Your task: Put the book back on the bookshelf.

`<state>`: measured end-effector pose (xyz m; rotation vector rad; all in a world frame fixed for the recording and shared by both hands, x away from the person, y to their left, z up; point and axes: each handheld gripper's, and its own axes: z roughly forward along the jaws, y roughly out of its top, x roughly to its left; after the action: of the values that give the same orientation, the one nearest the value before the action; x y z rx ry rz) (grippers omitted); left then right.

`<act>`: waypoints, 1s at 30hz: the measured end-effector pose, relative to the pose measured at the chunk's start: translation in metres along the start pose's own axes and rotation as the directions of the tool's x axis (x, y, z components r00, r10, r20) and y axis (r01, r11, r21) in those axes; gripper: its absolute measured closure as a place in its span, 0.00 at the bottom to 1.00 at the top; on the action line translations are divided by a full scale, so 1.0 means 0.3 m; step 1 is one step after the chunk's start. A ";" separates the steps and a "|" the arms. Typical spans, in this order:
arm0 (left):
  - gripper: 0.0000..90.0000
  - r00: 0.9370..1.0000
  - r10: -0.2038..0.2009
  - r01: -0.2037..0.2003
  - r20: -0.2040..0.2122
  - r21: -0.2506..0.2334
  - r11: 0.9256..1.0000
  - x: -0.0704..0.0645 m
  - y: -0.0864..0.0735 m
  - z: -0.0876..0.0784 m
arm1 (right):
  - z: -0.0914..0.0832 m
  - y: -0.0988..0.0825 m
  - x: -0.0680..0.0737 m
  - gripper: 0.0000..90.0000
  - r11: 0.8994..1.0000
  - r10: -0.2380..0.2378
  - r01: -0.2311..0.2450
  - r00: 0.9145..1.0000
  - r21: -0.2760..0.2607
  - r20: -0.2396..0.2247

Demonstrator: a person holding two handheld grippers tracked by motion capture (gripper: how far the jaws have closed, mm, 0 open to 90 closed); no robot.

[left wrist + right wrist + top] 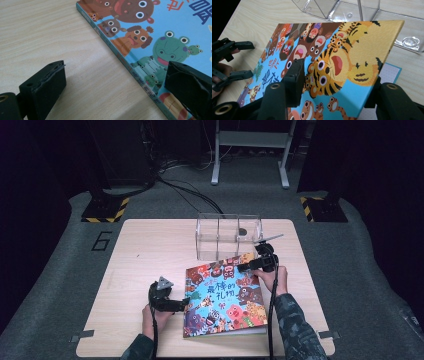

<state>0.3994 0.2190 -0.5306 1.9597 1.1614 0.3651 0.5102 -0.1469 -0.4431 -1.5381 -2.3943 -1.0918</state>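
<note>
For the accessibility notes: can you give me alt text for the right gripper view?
The right hand-held gripper pinches the lifted front cover of a colourful animal picture book, one jaw on each face. A clear plastic organiser lies behind on the wooden table; the left hand-held gripper waits open at left.

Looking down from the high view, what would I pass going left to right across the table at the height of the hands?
Left gripper → picture book → right gripper, which holds the book's cover near its far right corner. The clear plastic box stands farther back, behind the book.
</note>
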 end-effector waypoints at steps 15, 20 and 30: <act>0.04 1.000 0.022 -0.022 0.022 0.017 1.000 0.007 0.002 -0.005 | -0.011 0.020 0.006 0.59 1.000 -0.005 0.005 1.000 -0.025 -0.018; 0.03 1.000 0.020 -0.020 0.010 0.008 1.000 -0.001 0.002 0.000 | -0.034 -0.028 0.000 0.59 0.999 0.018 -0.018 1.000 -0.044 -0.016; 0.03 0.998 0.057 -0.057 0.001 0.026 0.998 -0.014 0.004 0.006 | -0.049 -0.076 -0.017 0.59 0.996 0.047 -0.048 0.999 -0.080 -0.020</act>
<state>0.3989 0.2143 -0.5303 2.0191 1.1173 0.3816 0.4894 -0.1651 -0.4461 -1.5936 -2.3163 -1.2006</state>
